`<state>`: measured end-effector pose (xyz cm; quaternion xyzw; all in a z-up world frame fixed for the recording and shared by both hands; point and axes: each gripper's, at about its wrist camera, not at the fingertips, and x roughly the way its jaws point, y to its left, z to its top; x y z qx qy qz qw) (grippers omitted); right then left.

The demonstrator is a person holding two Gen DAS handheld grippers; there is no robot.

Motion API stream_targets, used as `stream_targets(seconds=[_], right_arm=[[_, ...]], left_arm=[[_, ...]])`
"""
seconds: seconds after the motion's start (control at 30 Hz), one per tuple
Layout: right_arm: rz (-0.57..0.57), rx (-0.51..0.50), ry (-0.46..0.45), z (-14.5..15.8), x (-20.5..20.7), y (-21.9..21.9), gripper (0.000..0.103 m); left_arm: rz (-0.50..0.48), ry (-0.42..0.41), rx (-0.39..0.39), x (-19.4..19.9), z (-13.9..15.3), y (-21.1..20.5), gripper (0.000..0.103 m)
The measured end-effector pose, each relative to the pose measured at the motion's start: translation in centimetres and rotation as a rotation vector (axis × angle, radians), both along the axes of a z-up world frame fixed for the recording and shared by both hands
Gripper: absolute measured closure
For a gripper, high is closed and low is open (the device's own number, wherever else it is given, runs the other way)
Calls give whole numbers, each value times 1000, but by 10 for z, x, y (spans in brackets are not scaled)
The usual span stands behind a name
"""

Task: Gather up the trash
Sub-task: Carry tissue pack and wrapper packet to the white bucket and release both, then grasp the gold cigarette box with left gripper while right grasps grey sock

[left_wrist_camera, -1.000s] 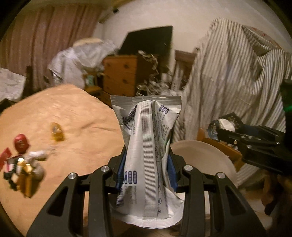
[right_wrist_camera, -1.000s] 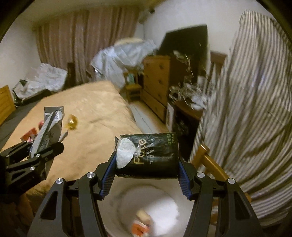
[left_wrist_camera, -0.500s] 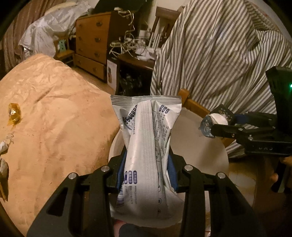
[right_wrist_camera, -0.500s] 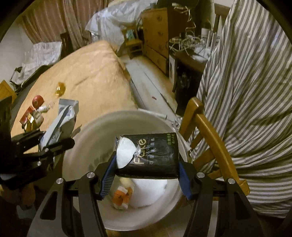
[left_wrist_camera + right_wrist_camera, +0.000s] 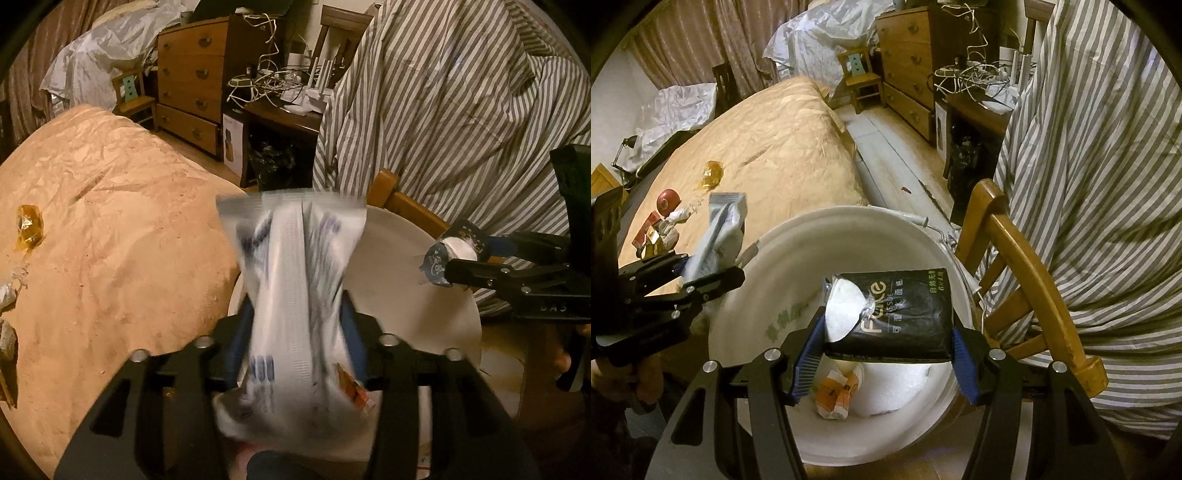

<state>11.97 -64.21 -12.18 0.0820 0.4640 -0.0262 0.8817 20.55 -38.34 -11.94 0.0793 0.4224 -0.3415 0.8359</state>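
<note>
My left tool (image 5: 295, 325) has its jaws opening, white wrapper (image 5: 295, 295) between them, blurred, looks loose, pads no longer pressing as far as I can see. Wrapper hangs right over the white bucket (image 5: 406, 295), which sits just ahead of and under the tool. In the right wrist view the left tool (image 5: 701, 277) shows at the bucket's left rim, wrapper (image 5: 720, 232) sticking up out of it.

My right tool (image 5: 886, 339) also has jaws opening, black tissue pack (image 5: 897, 317) sits between the blue pads (image 5: 807, 354); left pad touches the pack's edge, right pad I can't tell if it presses. The pack is level, above the bucket (image 5: 768, 266) mouth. Below the tool, inside the bucket: orange-white crumpled packet (image 5: 834, 398) and white foam piece (image 5: 890, 387).

Just right of the right tool: wooden chair (image 5: 1027, 266), touching or close beside the bucket rim, striped sheet (image 5: 1100, 184) draped behind it.

Left of both tools: bed (image 5: 110, 240) with tan cover. On it, well apart from the tools, an amber wrapper (image 5: 28, 225), a red ball-like item (image 5: 668, 199) and a small litter pile (image 5: 659, 232).

Far ahead: wooden dresser (image 5: 192, 81), cables on a dark stand (image 5: 273, 77).
</note>
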Motion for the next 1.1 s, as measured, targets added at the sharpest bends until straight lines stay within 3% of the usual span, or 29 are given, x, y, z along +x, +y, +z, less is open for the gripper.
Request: stream_targets(seconds=[0.07,0.4,0.57,0.77,0.87,1.1], right_arm=[[-11,4,-14,2,-1,-2,28],[-21,19,-38,7,-7,-2,28],[1,10,-96,22,-15,13,28],[123,1,-259,55,-25,84,25],[226,27,-312,60,-18,138,20],[389,125,-266,32,22,244,18]], left_arm=[[6,-19,3,-2,2,2,35],[13,-22,-1,-3,4,9,34],[27,-33,-9,-4,5,29,34],[123,-58,-3,1,0,101,34],[220,-69,-7,8,-1,162,34],[478,-119,66,32,-11,295,34]])
